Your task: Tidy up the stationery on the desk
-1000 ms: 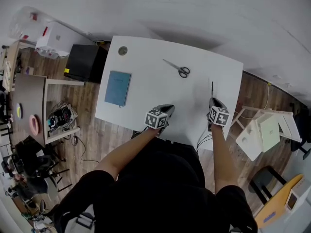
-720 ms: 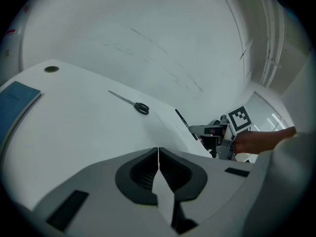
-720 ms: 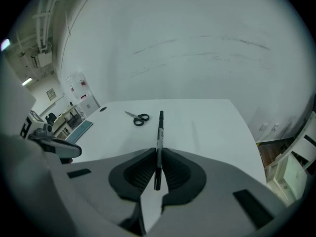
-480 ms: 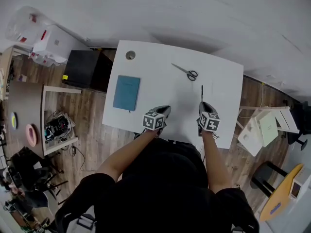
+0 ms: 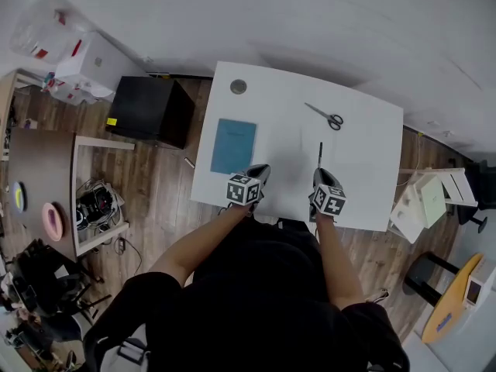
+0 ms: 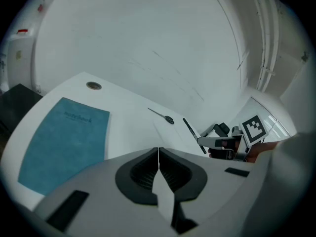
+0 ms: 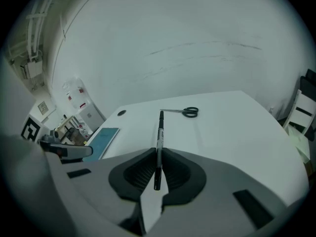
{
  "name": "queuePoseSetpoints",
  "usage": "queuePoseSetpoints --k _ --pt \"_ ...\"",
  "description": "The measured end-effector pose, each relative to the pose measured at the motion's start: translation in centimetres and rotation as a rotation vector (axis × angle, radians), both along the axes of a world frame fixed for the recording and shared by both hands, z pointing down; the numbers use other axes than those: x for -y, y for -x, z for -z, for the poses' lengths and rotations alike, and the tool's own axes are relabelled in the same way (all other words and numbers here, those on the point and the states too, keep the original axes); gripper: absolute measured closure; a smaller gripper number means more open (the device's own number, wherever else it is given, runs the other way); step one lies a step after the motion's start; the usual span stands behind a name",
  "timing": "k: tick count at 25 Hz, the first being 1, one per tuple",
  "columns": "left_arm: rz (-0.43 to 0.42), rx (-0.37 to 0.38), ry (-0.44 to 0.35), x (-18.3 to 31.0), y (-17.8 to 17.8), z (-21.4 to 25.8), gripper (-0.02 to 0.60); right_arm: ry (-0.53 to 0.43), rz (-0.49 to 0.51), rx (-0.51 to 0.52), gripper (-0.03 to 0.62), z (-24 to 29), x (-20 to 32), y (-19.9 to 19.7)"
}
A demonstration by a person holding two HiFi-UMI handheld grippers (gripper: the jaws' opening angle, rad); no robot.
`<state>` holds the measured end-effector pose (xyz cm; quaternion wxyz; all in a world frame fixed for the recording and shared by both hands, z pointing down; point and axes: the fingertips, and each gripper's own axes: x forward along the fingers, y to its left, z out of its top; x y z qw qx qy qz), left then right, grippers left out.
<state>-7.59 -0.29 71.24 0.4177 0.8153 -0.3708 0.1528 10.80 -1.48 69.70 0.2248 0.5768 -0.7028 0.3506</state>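
Pen clamped in right gripper: fingers nearly together, pinching the black shaft near one end, rest of pen sticking out ahead toward the far side. Head view puts it over the near middle-right of the white tabletop. It looks lifted clear, but I cannot tell whether the tip touches the surface. Left gripper empty, fingers pressed together with nothing between them, hovering at the near edge just right of the teal notebook.

Notebook lies flat on the left part of the tabletop, roughly square to the edges, nothing touching it. Scissors lie flat and closed at the far right, handles pointing right, well apart from notebook and pen. Round cable grommet at the far left corner, not stationery.

Progress, as judged: early. One item of three is in hand, none is put away or grouped. No pen cup, tray or box shows on the tabletop, so the target spot for the pen is unclear; likely beside or on the notebook, or next to the scissors. Left to do: set pen down in its place, collect scissors, maybe move or straighten notebook. Items sit spread across the surface, so nothing counts as tidy yet.
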Motion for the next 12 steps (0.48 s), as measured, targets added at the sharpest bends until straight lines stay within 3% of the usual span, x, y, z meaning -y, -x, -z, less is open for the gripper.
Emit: queuePoseSetpoints --k 7,12 --pt "-0.025 0.005 0.004 -0.1 7.5 -0.1 0.563 0.0 -0.024 0.007 0.537 0.0 -0.8 8.4" --pt "-0.015 -0.003 0.021 0.4 11.0 -0.8 0.563 0.035 -0.017 0.001 0.537 -0.9 -0.8 12.8"
